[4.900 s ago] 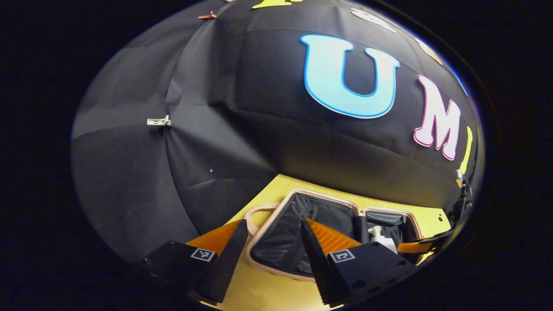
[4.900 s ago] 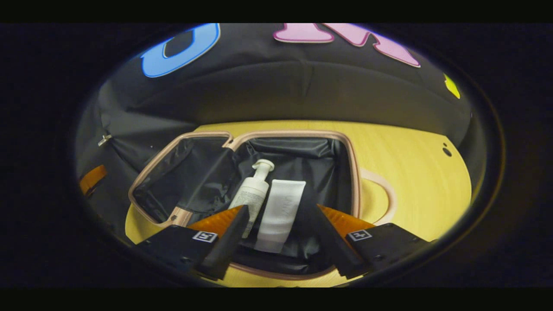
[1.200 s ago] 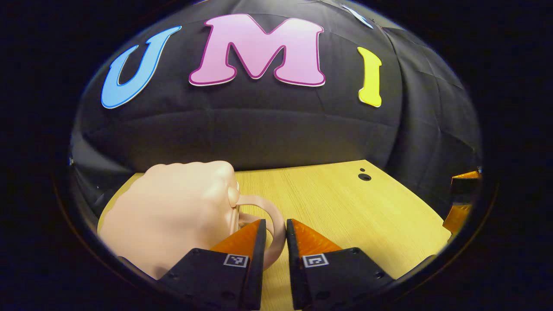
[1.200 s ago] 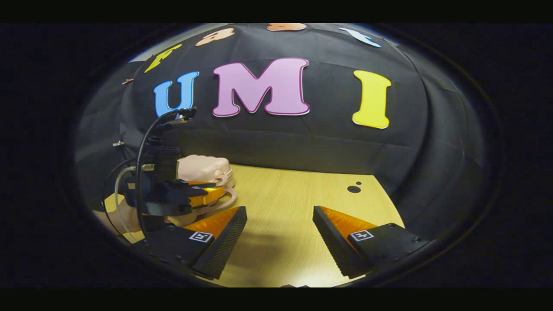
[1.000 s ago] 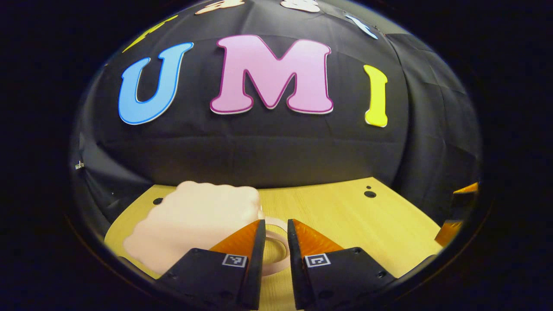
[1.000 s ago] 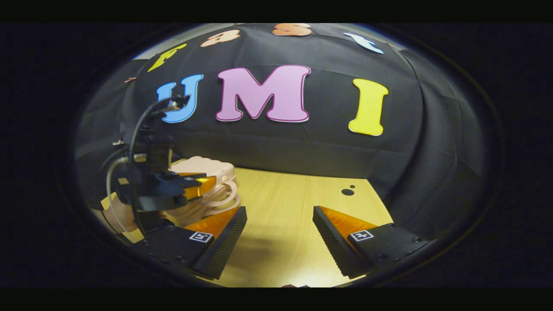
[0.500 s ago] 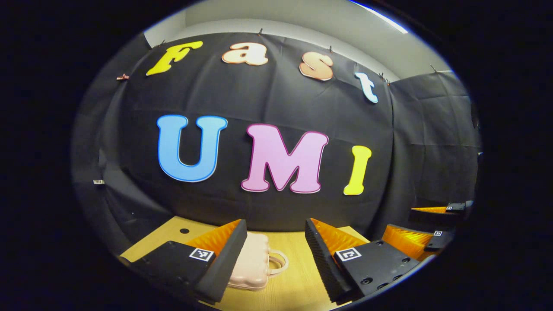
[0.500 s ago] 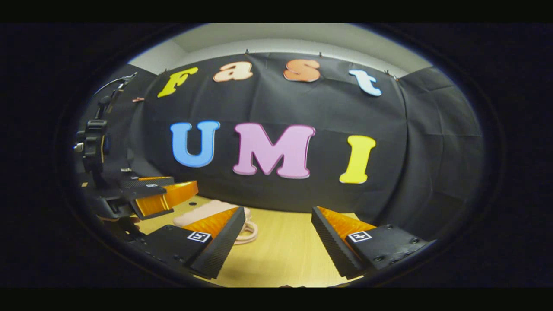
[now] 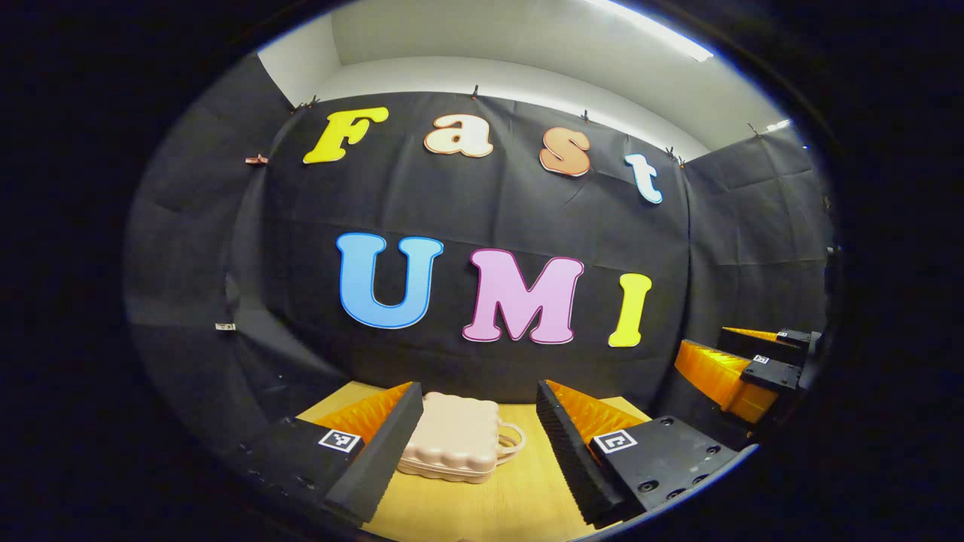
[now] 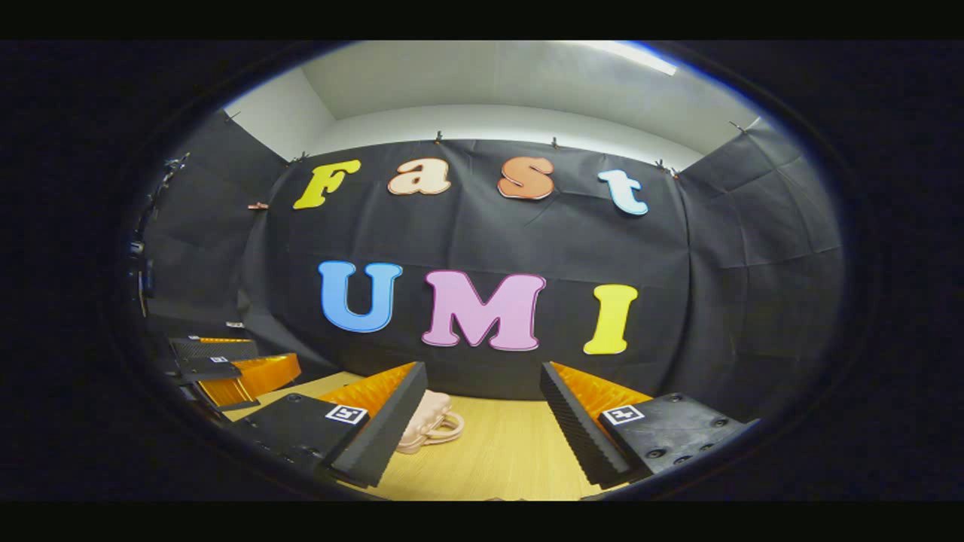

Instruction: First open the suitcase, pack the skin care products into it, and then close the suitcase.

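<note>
Looking at where things sit, your small pale-pink hard-shell suitcase lies flat and closed on the light wooden tabletop, its loop handle sticking out to the side. It's ahead of both grippers, nothing touching it. From the lid being down, I'd say the packing job is pretty much wrapped up.

Your left gripper has its fingers spread wide with nothing between them, and the case shows right through the gap. Your right gripper is the same deal — fingers apart, empty, held clear above the table. In the right gripper view the case peeks out behind the near finger.

If you need to touch it again: the shell looks rigid and smooth with a ribbed top, so I'd guess it's light and a bit slippery, likely to skid on the wood if you shove it. The handle is the obvious grab point — thin enough to pinch. For pressing the lid, go for the front edge.
</note>
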